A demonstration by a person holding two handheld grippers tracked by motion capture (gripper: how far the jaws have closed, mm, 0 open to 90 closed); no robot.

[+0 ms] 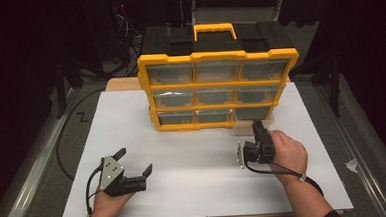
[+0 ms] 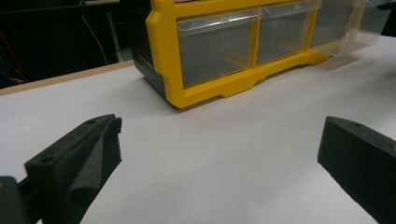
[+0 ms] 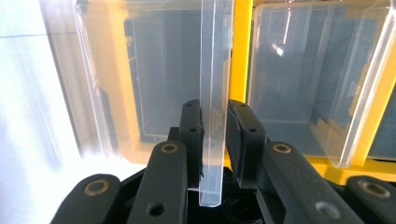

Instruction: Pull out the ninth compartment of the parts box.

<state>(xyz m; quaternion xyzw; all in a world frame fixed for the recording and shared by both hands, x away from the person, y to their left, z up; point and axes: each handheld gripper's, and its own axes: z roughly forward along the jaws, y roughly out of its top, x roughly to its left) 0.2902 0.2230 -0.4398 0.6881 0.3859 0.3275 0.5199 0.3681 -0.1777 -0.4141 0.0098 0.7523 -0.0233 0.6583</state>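
Nearest the person, the left hand [image 1: 108, 200] rests low on the white surface [image 1: 194, 178], forearm entering from the bottom edge. Its left gripper [image 1: 134, 164] points toward the right and away, fingers [image 2: 79, 158] spread wide apart with nothing between them; bare white sheet shows in the gap.

Further in, the right hand [image 1: 286, 153] is wrapped round the right gripper [image 1: 257, 127], wrist bent, the tool aimed at the cabinet's bottom row. Its fingers [image 3: 194, 135] are closed against both faces of a thin clear drawer front [image 3: 215, 93], seen edge-on and upright in the right gripper view.

That clear drawer [image 1: 252, 123] sits at the bottom right of the yellow organiser cabinet [image 1: 219, 87], protruding from its slot toward the person. The cabinet stands upright at the far middle of the surface, black top and yellow handle [image 1: 215, 31] behind
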